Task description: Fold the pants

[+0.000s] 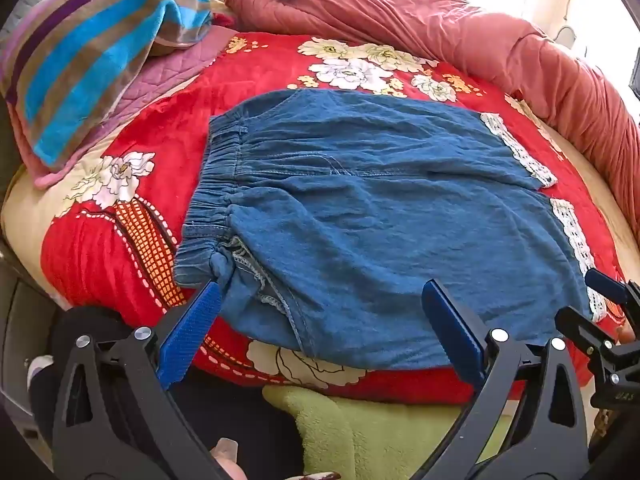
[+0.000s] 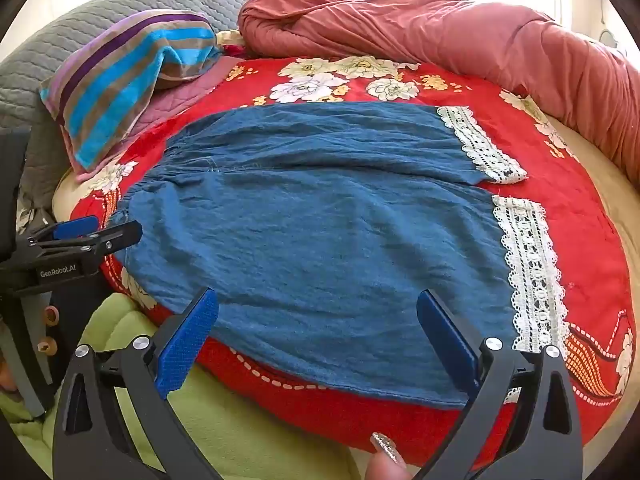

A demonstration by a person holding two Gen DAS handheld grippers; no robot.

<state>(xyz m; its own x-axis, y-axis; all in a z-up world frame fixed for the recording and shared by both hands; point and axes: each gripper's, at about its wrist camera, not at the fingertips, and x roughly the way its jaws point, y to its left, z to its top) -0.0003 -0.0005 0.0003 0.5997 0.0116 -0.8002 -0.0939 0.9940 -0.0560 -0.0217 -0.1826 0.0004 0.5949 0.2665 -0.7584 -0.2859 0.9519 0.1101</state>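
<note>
Hovering spread apart and empty, the left tongs (image 1: 320,304) are being held over the waistband corner of the denim pants (image 1: 360,208), the right tongs (image 2: 318,312) over the near leg by its lace hem (image 2: 528,264). The pants are lying flat on the red floral blanket (image 2: 580,208). Both near-edge corners are probably being targeted; pinching deep and lifting evenly is being advised.

White lettering "GenRobot.AI" stood on the black body of the left gripper (image 2: 76,232), seen at the right wrist view's left edge. Faint embossed characters on the right gripper (image 1: 608,288) could not be read.
</note>
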